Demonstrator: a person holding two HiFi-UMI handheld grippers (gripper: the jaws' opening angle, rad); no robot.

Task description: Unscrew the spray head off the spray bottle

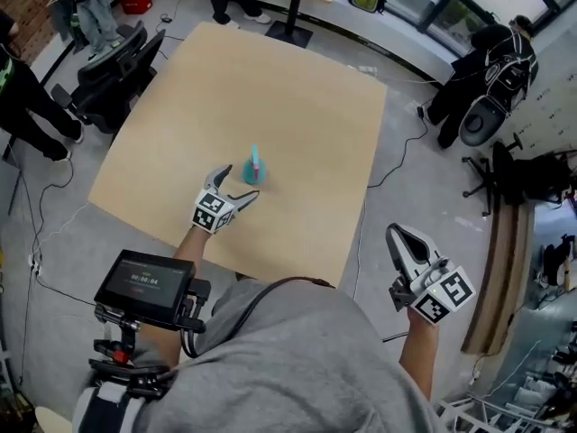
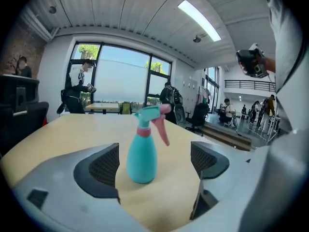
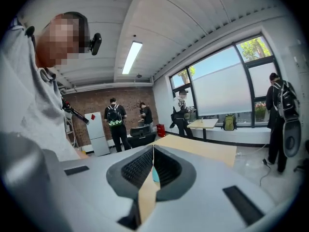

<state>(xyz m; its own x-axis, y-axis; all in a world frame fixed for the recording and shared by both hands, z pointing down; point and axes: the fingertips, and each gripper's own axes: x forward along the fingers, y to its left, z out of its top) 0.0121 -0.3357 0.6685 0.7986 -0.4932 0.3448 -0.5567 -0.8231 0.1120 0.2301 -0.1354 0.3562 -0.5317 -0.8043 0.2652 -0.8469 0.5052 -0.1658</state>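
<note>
A large pale wooden tabletop (image 1: 270,79) is carrying the one thing at stake, and the person in a grey sweatshirt is leaning over its near edge.

The left gripper (image 1: 236,184), a grey two-jaw tool with a marker cube at its back, is reaching in low over the tabletop. Its jaws are standing wide apart. The black ribbed pads (image 2: 104,166) are flanking the bottle on both sides, with bare tabletop showing between each pad and the bottle, so nothing is being gripped or touched.

The right gripper (image 1: 397,237) is hanging well apart from the work, out past the tabletop's right edge and above the grey floor. Its jaws are pressing together, pad against pad, and are carrying nothing.

A small teal plastic spray bottle (image 2: 142,153) is standing upright on the tabletop near its middle, just ahead of the left gripper and between its jaws. Its rounded body is narrowing towards the neck. The teal spray head (image 2: 149,114) is sitting on top of the bottle, seated on a pink collar (image 2: 143,132). A pink trigger (image 2: 161,129) is slanting down from the head, towards the right in the left gripper view.
</note>
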